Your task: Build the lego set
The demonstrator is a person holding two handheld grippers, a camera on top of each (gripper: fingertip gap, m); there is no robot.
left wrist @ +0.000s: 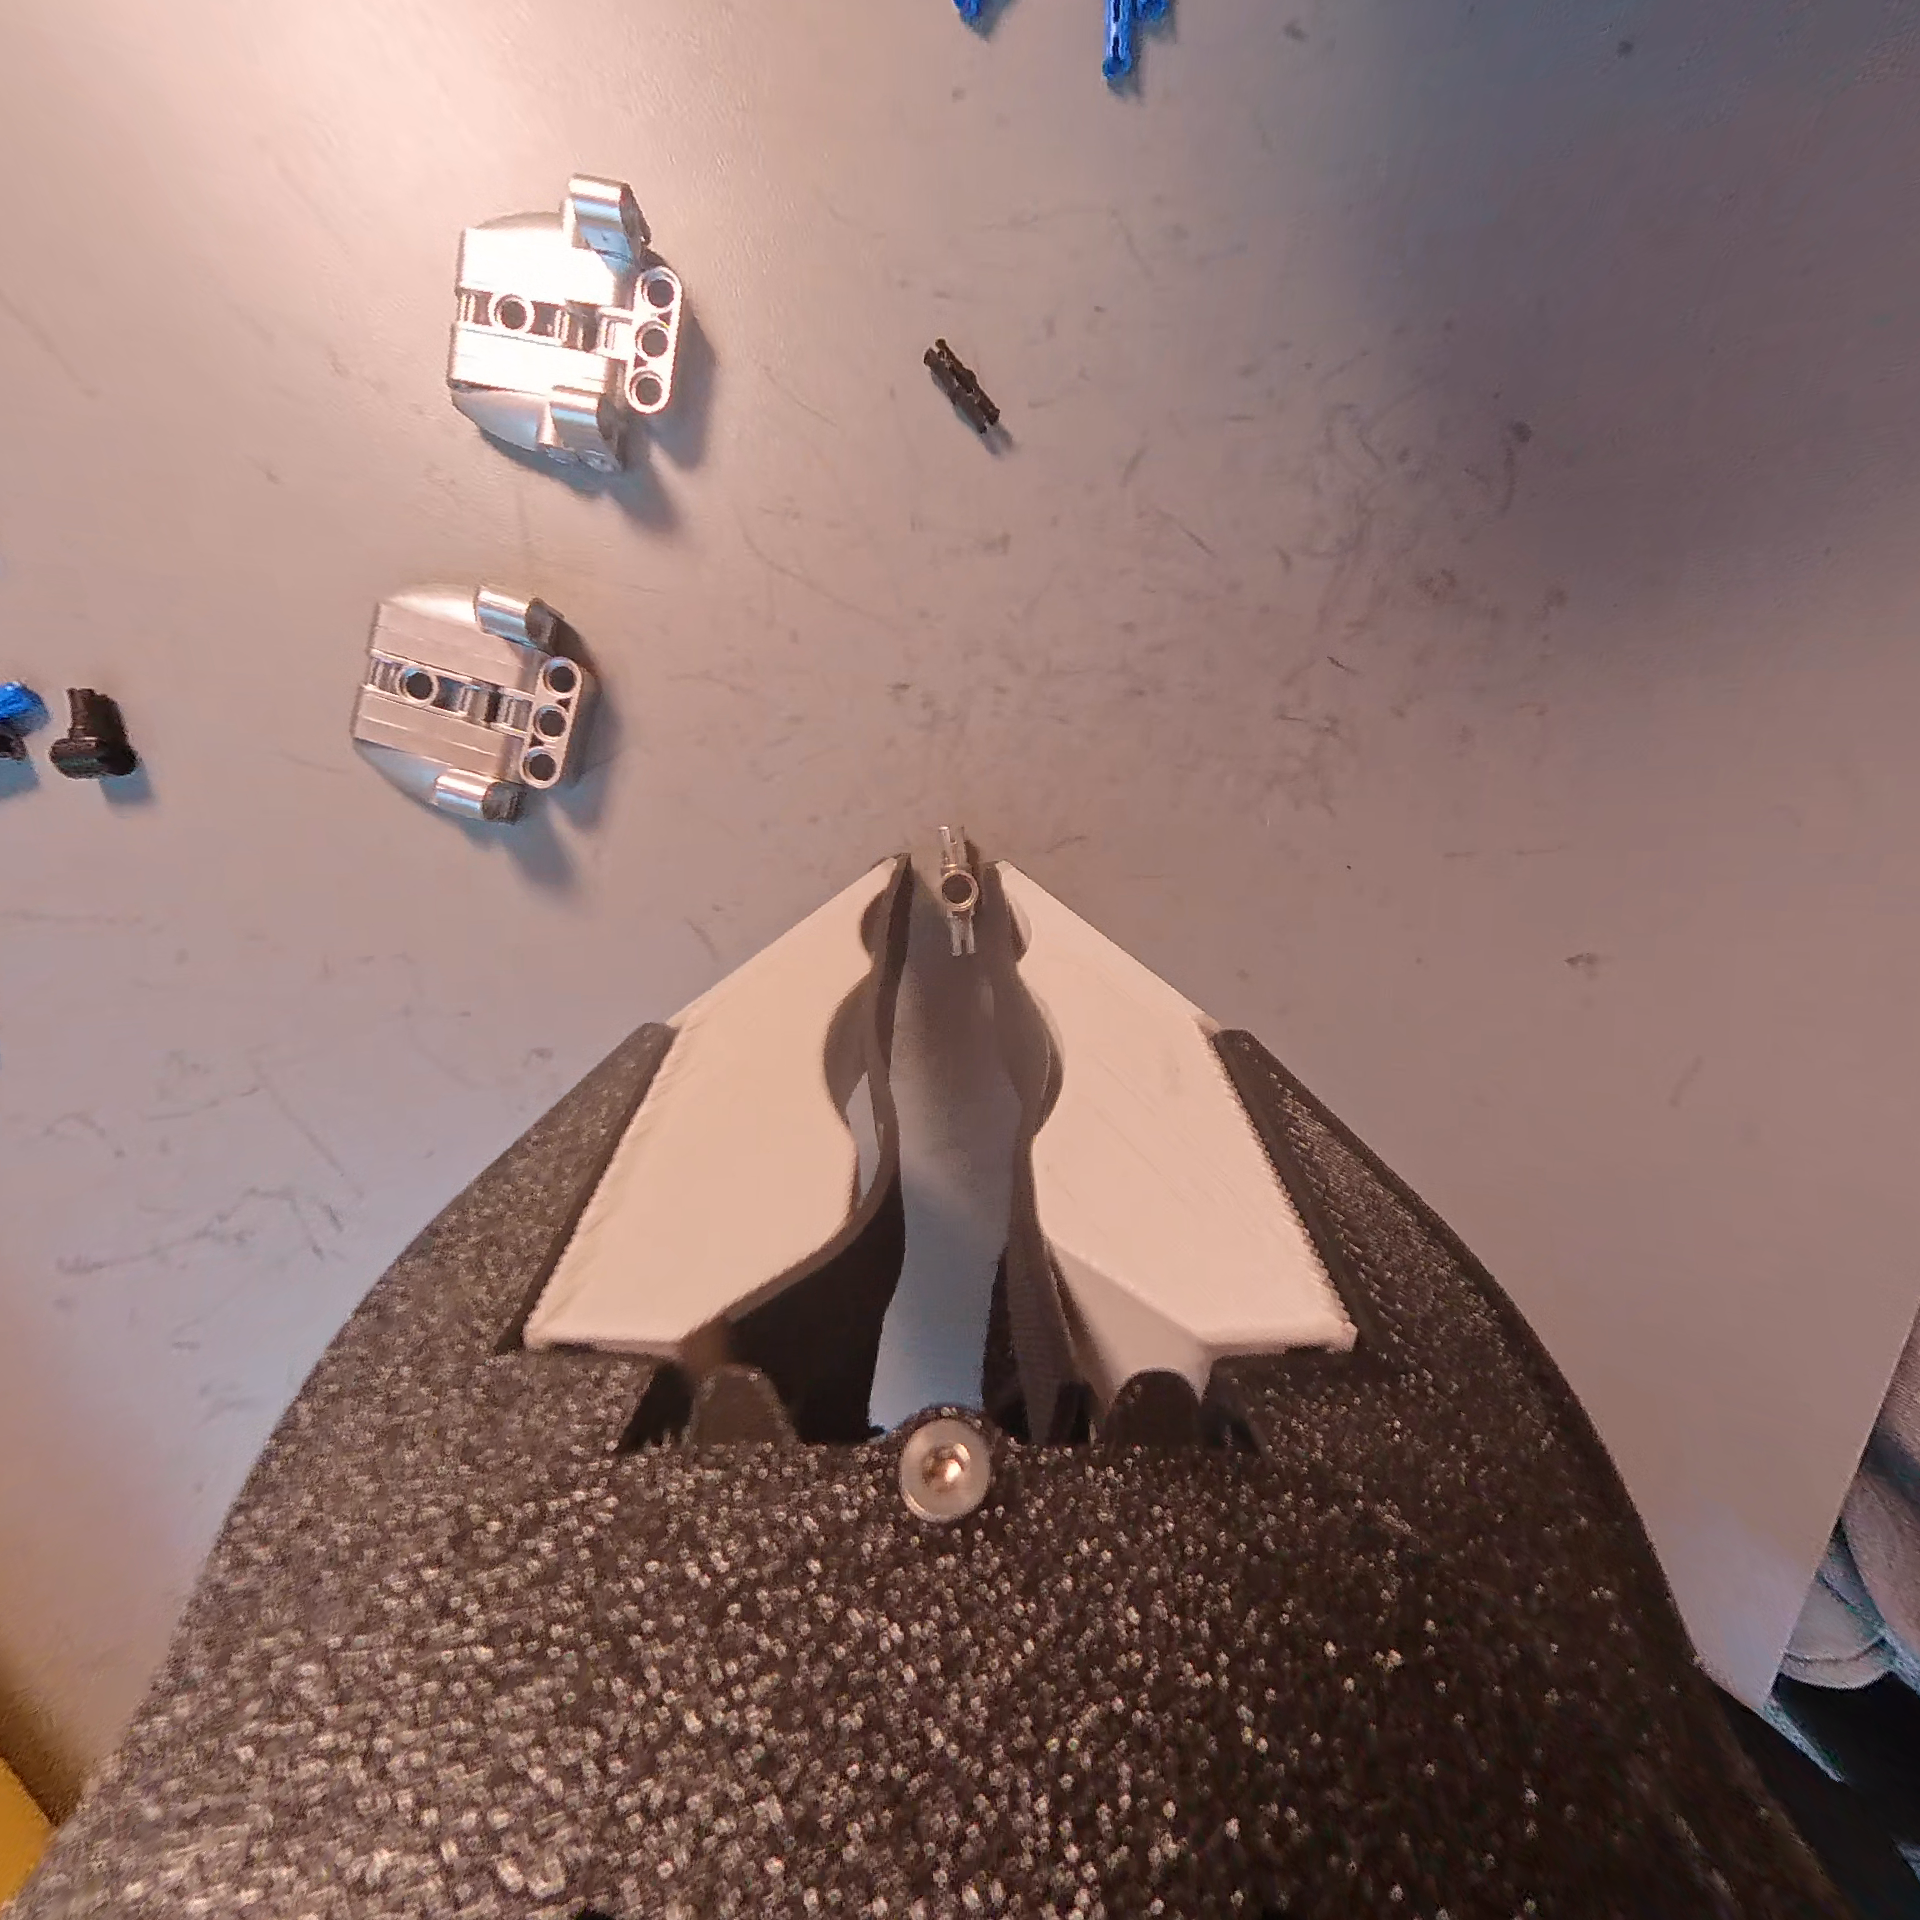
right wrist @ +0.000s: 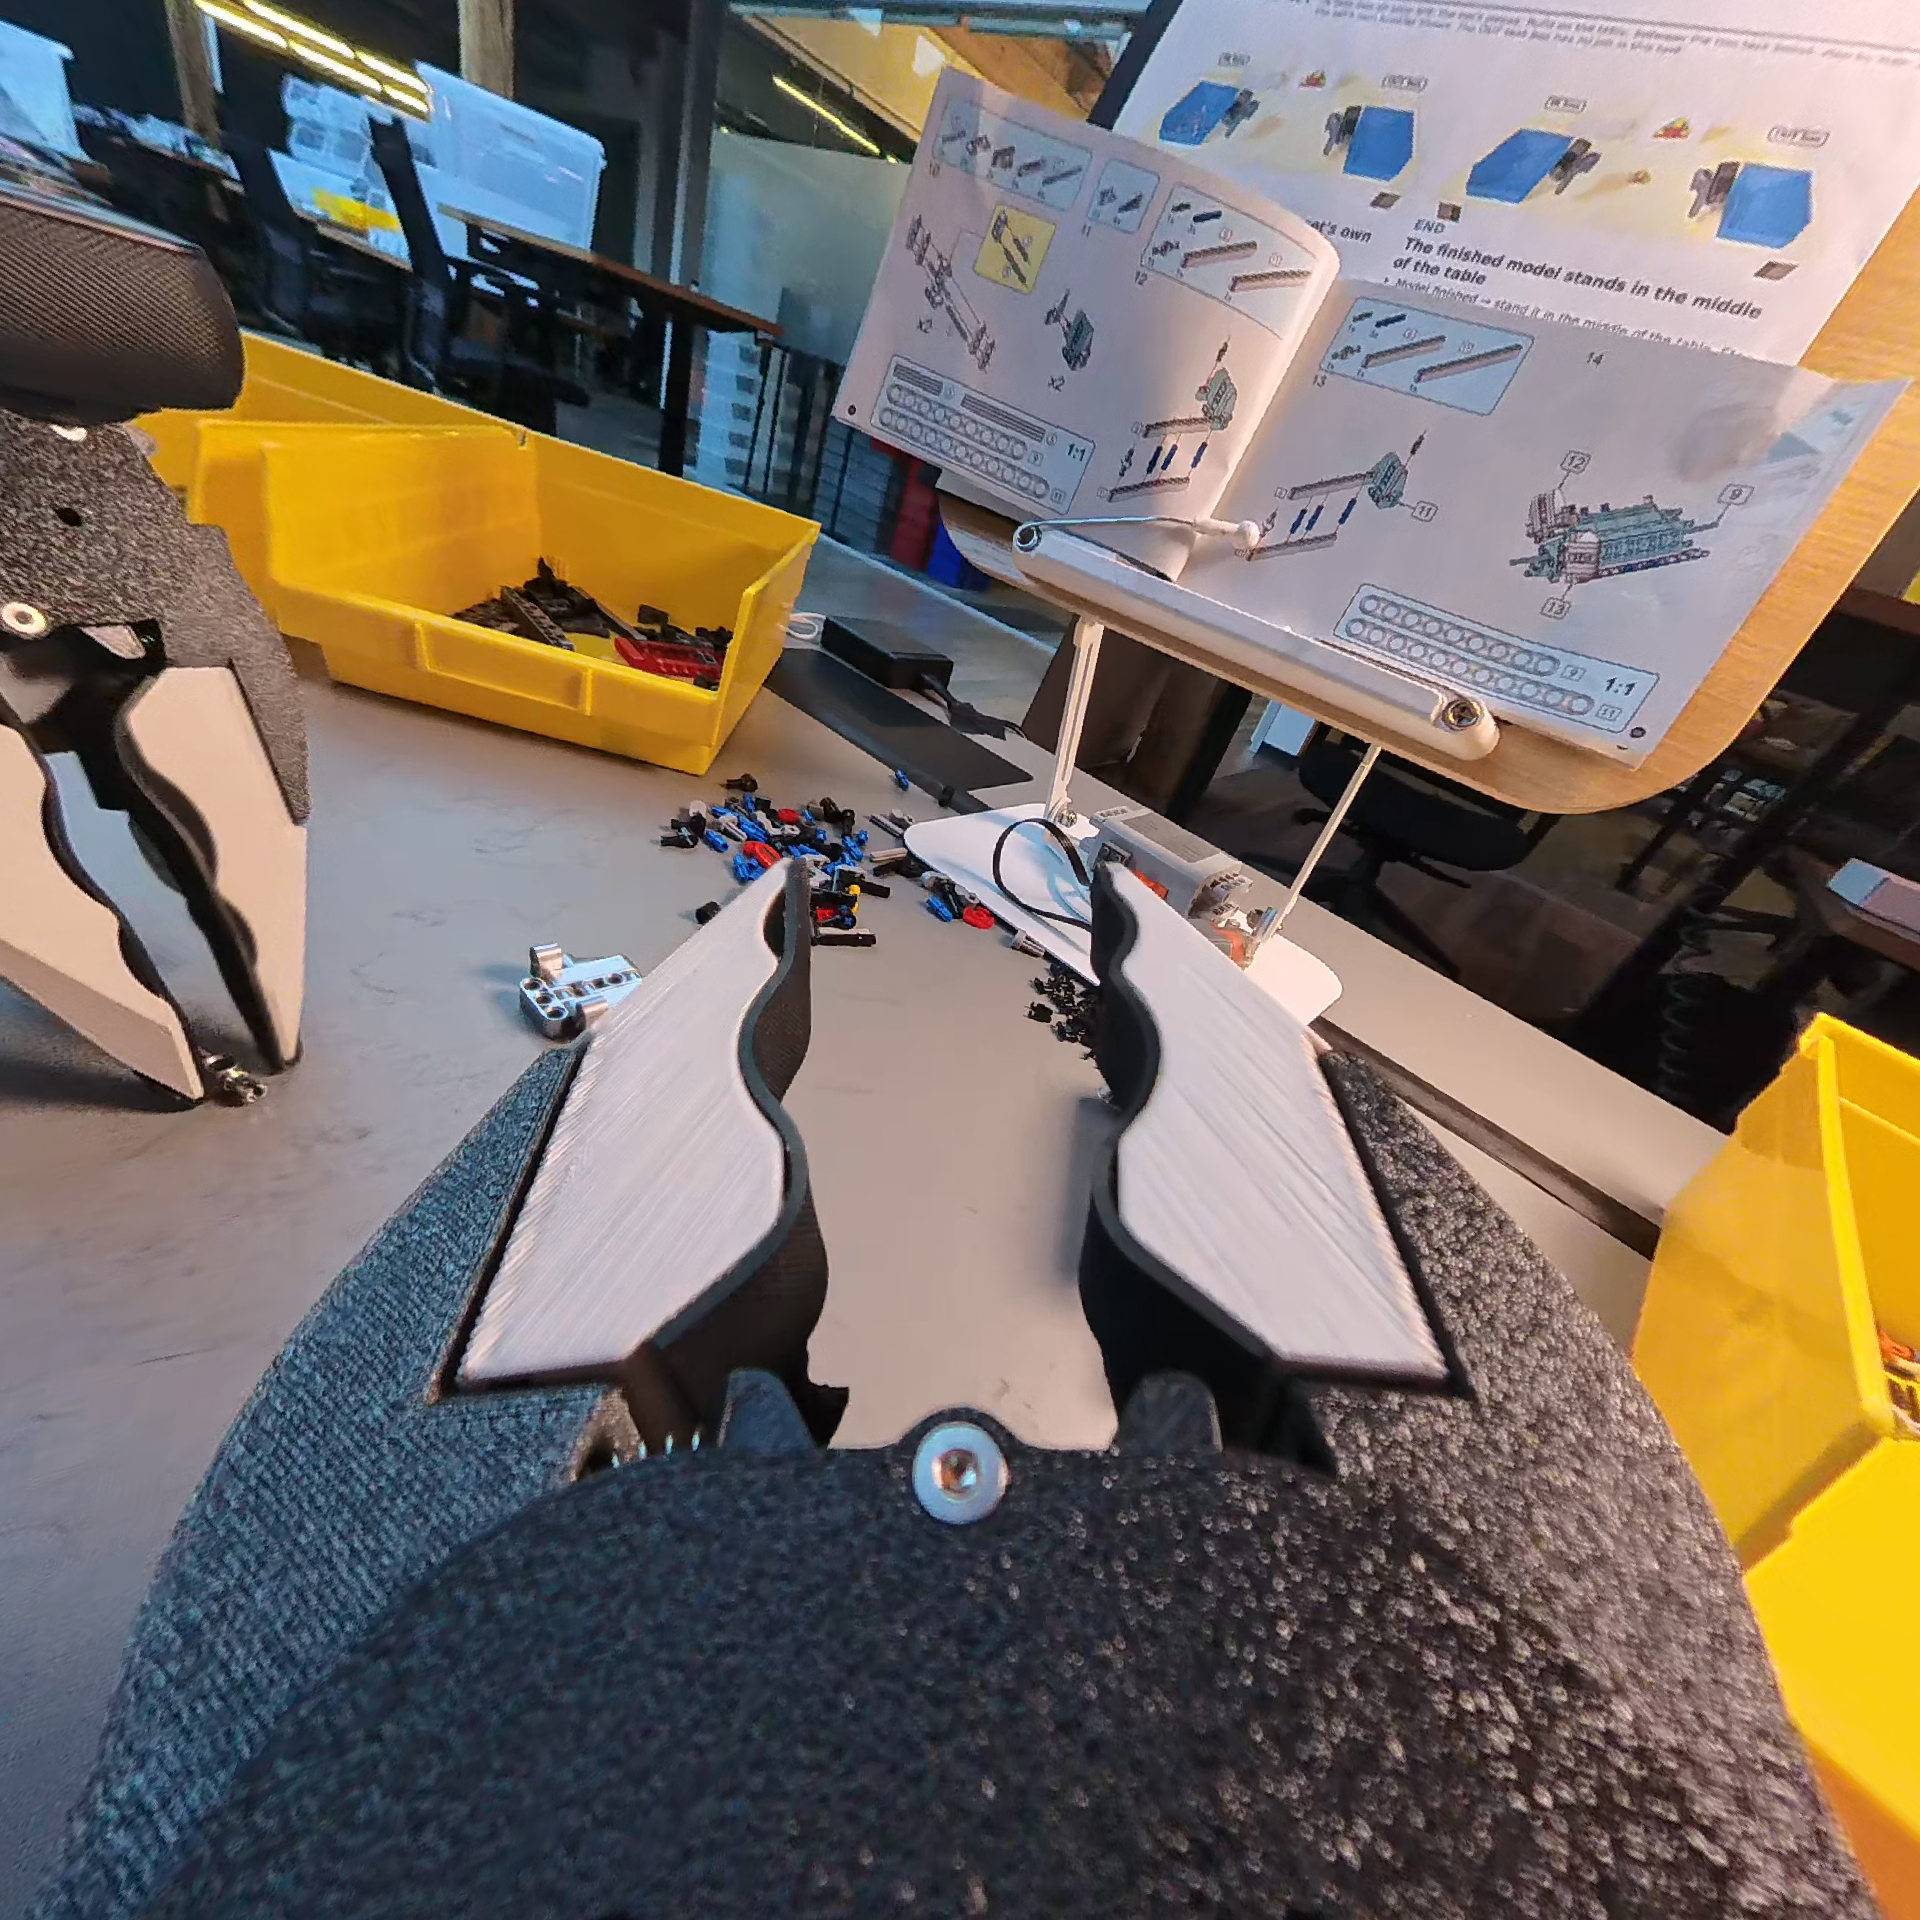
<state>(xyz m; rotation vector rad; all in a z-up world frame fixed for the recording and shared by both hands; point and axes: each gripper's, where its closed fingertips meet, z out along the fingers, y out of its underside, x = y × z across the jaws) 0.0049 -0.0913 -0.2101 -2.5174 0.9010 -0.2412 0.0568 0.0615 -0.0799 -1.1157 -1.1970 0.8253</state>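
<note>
— Left tongs point(left wrist: 954, 871)?
— Closed together at the tips, clamped on a small grey connector pin point(left wrist: 955, 891), pointed straight down at the grey tabletop point(left wrist: 1351, 520). Pin held upright between the tips, just above the surface or touching it; cannot tell which.

— Nearby, on that side?
— Two silver plastic panels with rows of round holes, off to the left: one point(left wrist: 473, 702) nearer the tips, one point(left wrist: 566, 335) farther up. Apart from each other, both lying flat. A short black pin point(left wrist: 961, 382) alone above the tips, well apart from the panels. A black elbow piece point(left wrist: 91, 736) at the far left edge, a scrap of blue just beside it.

— Right tongs point(right wrist: 948, 904)?
— Spread wide apart, nothing between them. Held low over the tabletop, aimed at a scattered heap of small blue, black and red parts point(right wrist: 790, 836).

— Beyond that heap?
— An open instruction booklet point(right wrist: 1247, 416) propped on a white stand point(right wrist: 1247, 634), its flat base resting on the tabletop. A grey box with a black cable point(right wrist: 1164, 857) on that base. A yellow bin point(right wrist: 499, 582) farther left with dark and red pieces inside; another yellow bin point(right wrist: 1787, 1299) close at the right edge.

— Left tongs seen from the right side?
— Yes, at the left edge, tips down and pinched on the little pin near the tabletop.
</note>
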